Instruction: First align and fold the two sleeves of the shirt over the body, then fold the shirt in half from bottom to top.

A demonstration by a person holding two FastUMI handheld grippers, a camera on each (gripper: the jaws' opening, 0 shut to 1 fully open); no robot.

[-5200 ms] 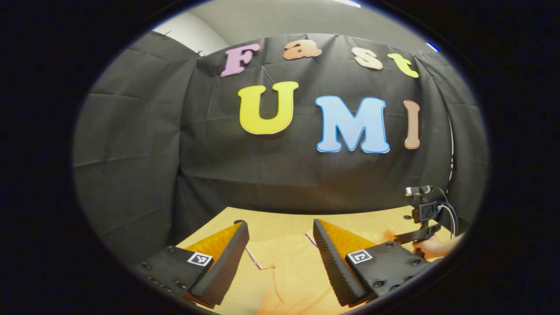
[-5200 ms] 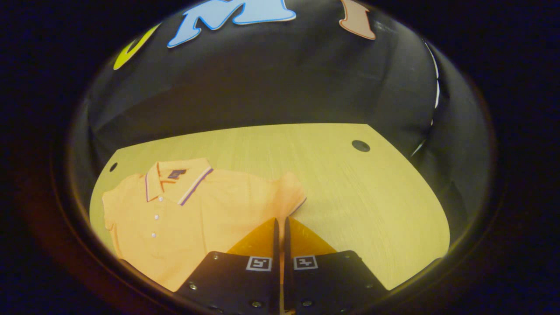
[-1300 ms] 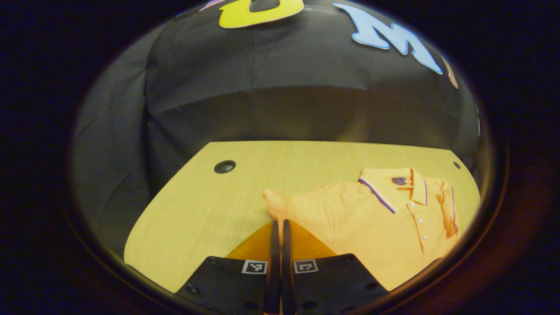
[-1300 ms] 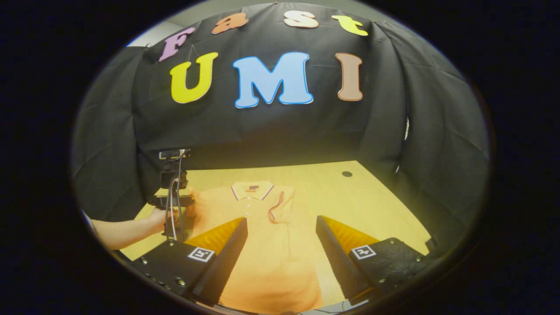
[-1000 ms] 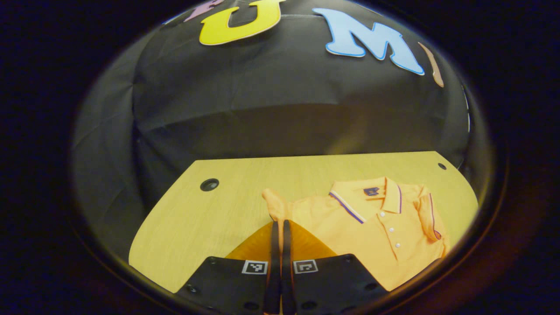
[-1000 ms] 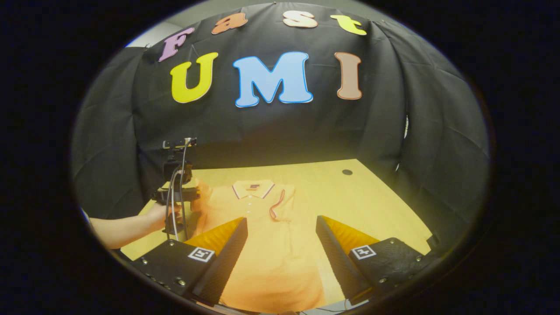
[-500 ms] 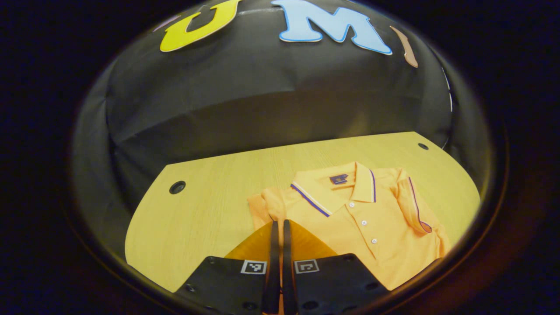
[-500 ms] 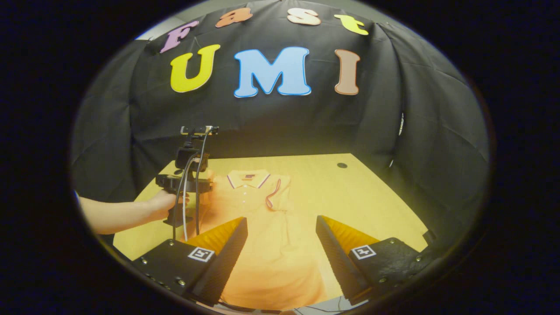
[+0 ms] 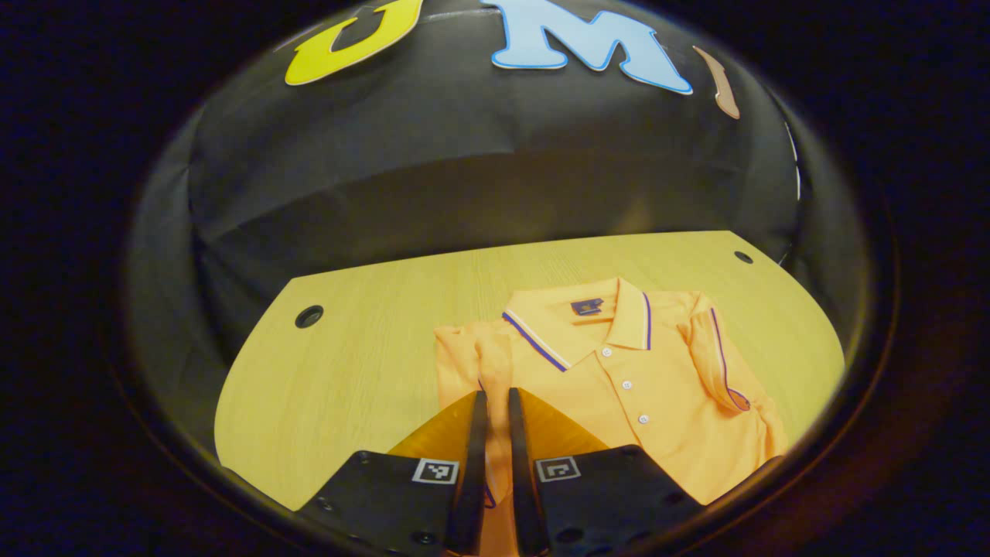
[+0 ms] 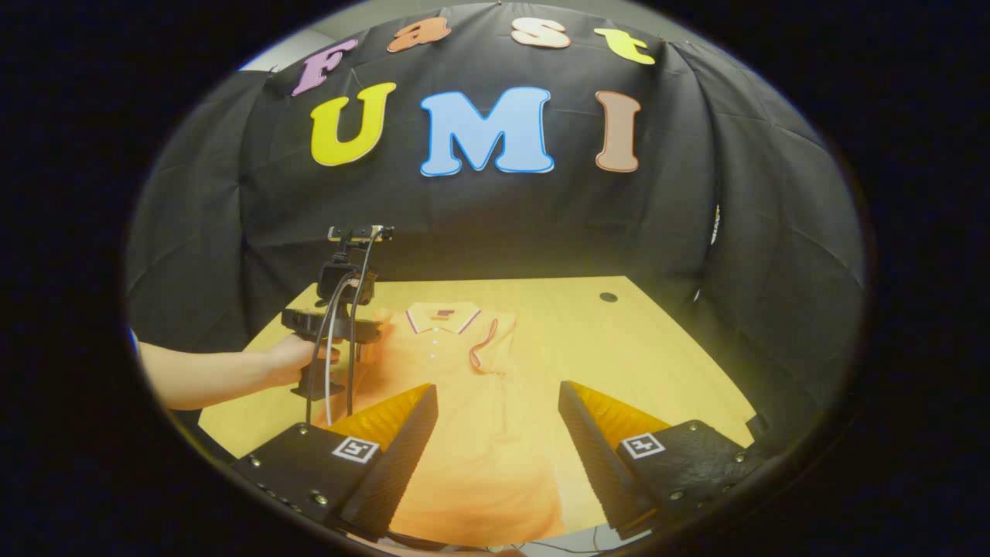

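An orange polo shirt (image 9: 619, 371) with a purple-and-white trimmed collar lies flat on the wooden table (image 9: 348, 371), buttons up. Its right sleeve (image 9: 719, 356) lies folded in over the chest. My left gripper (image 9: 496, 396) is shut on the other sleeve (image 9: 483, 360), which is drawn over the shirt's side edge; cloth shows in the narrow gap between the jaws. In the right gripper view the shirt (image 10: 472, 441) runs away from me, and my right gripper (image 10: 496, 391) hangs open above its lower part. There the left gripper (image 10: 340, 325) is at the shirt's left shoulder, held by a hand (image 10: 286, 360).
The table (image 10: 642, 363) has a round cable hole (image 9: 308, 316) at its far left and another hole (image 9: 742, 257) at its far right. Black cloth walls close it in on three sides. Bare wood lies to both sides of the shirt.
My left gripper has carried the sleeve inward over the shirt's body and lowered it. The gap between its jaws has widened slightly. The right gripper stayed open over the hem.
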